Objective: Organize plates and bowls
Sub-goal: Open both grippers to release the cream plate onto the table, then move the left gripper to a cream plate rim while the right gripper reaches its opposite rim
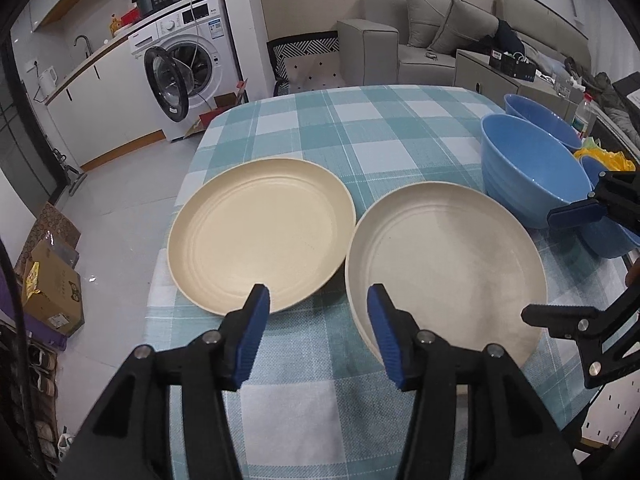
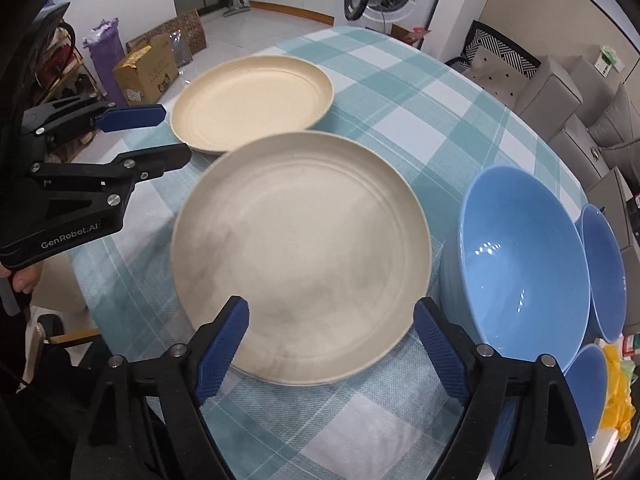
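Note:
A cream-yellow plate (image 1: 260, 232) (image 2: 252, 102) lies on the checked tablecloth, left of an off-white plate (image 1: 448, 268) (image 2: 300, 264). The off-white one looks like a stack of two. Three blue bowls stand to the right: a large one (image 1: 528, 172) (image 2: 524, 264), one behind (image 1: 540, 118) (image 2: 604, 272) and one nearer (image 2: 588, 384). My left gripper (image 1: 316, 300) (image 2: 176, 136) is open and empty, hovering between the near rims of the two plates. My right gripper (image 2: 332, 312) (image 1: 560, 264) is open and empty over the near edge of the off-white plate.
The table (image 1: 360, 128) has a teal and white cloth. A yellow bag (image 1: 608, 158) lies by the bowls at the right edge. A washing machine (image 1: 188, 56), cardboard boxes (image 1: 52, 292) and a grey sofa (image 1: 440, 40) stand around the table.

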The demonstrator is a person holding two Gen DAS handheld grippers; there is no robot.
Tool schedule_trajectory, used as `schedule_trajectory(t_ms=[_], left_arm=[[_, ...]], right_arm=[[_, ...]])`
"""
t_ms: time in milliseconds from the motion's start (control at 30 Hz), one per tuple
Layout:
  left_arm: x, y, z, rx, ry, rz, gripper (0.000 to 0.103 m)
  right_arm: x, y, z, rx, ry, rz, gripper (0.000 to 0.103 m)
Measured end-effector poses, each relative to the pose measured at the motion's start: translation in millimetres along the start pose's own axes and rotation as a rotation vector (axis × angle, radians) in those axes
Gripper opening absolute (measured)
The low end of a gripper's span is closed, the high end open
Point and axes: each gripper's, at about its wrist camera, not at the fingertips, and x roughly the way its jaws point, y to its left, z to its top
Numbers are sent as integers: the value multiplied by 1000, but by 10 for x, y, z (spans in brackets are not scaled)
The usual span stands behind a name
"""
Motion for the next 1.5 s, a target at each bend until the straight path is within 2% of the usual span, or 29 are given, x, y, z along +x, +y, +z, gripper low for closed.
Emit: schedule_trajectory(t_ms=[33,100,167,200,233,267,633,1067,1500], left_arm=[[-24,21,2,-6,-3,-8,53],[-72,54,-5,-11,-8,-23,55],[-106,78,-4,-18,-17,-29,67],[-125,88,0,-25,-27,-31,86],[-150,98,7,-30,-45,-31,100],[-188,112,8,-35,-68,-27,103],[-317,265,69,-84,-118,2,103],[-518,497,207,-132,-189,55,103],[-442,750,331,-191,-189,79,103]], right_arm=[[-24,6,13,0,-9,4,97],[-87,16,42,1,-44,11,102],[-155,17,70,4,-79,21,102],[-183,10,88,10,-93,27,102],[-205,-3,105,18,-105,35,102],[-233,-12,121,26,-117,41,102],[-448,-161,324,100,-205,77,103],[-677,-221,631,118,-297,94,103],[-816,-357,1025,135,-347,116,103]])
